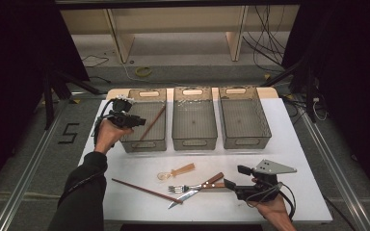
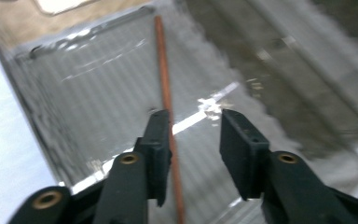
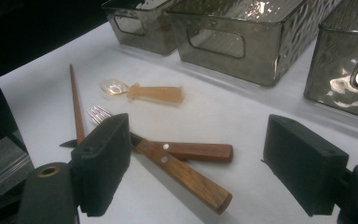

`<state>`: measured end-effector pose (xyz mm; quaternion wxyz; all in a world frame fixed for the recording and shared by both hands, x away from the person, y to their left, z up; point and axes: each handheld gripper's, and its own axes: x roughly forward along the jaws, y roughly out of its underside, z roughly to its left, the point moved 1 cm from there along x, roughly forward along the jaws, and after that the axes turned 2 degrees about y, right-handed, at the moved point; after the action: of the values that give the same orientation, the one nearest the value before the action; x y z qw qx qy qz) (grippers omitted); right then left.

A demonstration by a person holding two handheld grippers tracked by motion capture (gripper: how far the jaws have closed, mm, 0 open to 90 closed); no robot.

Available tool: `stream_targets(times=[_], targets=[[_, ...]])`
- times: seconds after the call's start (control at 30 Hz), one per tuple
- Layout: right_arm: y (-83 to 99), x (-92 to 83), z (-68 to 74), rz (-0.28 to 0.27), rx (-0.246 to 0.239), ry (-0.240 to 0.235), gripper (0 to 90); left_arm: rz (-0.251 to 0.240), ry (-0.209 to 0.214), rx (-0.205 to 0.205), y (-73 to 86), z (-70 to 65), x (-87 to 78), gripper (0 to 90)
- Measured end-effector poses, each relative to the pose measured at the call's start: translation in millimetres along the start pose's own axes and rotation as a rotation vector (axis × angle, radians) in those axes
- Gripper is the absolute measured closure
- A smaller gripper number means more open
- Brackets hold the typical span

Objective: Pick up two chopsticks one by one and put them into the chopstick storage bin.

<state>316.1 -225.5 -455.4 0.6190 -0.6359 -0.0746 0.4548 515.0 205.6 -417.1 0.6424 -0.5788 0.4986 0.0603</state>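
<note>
Your left gripper (image 1: 136, 120) sits at the left-centre of the high view, over the leftmost bin (image 1: 144, 144), and its jaws stand partly apart with nothing clamped. The left gripper view makes that clear: one chopstick (image 2: 166, 93) runs up the middle of the frame, lying against the inner face of the left jaw, but the right jaw is well clear of it, so it's loose. In the high view the same stick leans diagonally inside that bin, upper end near the far right corner.

What could bite you: that stick is propped, not flat. If you pull the gripper out while the jaw is touching it, you could drag it up over the rim, or tip the bin if the jaw catches the wall.

Your right gripper (image 3: 196, 168) is wide open and empty, parked low in the frame just short of the fork (image 3: 186, 150) and knife (image 3: 182, 173), whose wooden handles cross. Closing there could grab both at once, or scissor one away.

The right gripper view gives you that crossing up close, plus the small orange spoon (image 3: 144, 92) and the second chopstick (image 3: 76, 107) on the table (image 3: 242, 116). The high view adds the overall layout: three bins in a row, the middle bin (image 1: 194, 120) and right bin (image 1: 243, 120) looking empty.
</note>
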Motion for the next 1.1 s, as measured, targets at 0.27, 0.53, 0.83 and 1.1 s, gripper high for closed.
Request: stream_targets(times=[0.27, 0.53, 0.83, 1.1], targets=[[0.0, 0.2, 0.4, 0.001, 0.0, 0.001, 23.8, 0.008, 0.081, 0.098, 5.2, -31.7, -21.6, 45.3], [0.0, 0.3, 0.2, 0.001, 0.0, 0.002, 23.8, 0.005, 0.15, 0.199, 20.3, -60.0, -38.3, 34.5], [0.1, 0.9, 0.4, 0.004, 0.001, 0.001, 23.8, 0.033, 0.19, 0.279, 40.5, -79.0, -49.3, 26.7], [0.0, 1.1, 0.4, 0.004, 0.0, 0.001, 23.8, 0.116, 0.19, 0.348, 56.4, -90.6, -49.7, 24.5]])
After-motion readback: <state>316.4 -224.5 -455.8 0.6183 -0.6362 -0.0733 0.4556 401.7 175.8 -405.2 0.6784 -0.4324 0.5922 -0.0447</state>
